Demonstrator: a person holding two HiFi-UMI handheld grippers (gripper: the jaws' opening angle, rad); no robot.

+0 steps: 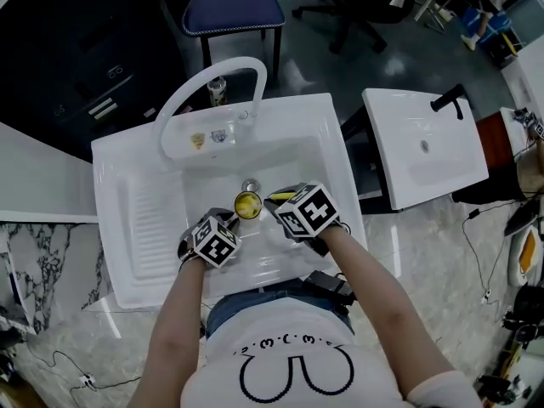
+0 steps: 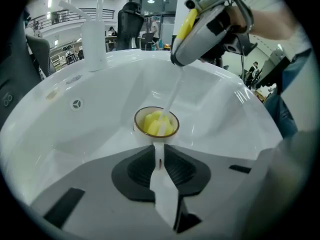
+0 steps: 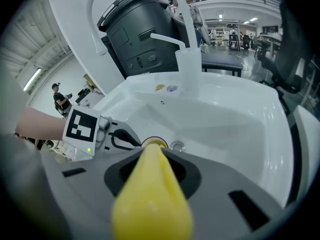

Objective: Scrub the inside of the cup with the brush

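While both tongs hang over sink [image 1: 127, 168], head view: cup [image 1: 247, 204] sits between left tongs [image 1: 228, 223] and right tongs [image 1: 279, 201].
Left gripper view: jaws pinch cup handle [image 2: 156, 154]. Yellow brush [image 2: 156, 124] head sits inside cup just ahead, stem rising to right tongs.
Right gripper view: jaws clamp yellow brush grip. Cup just beyond its tip, left tongs beside.
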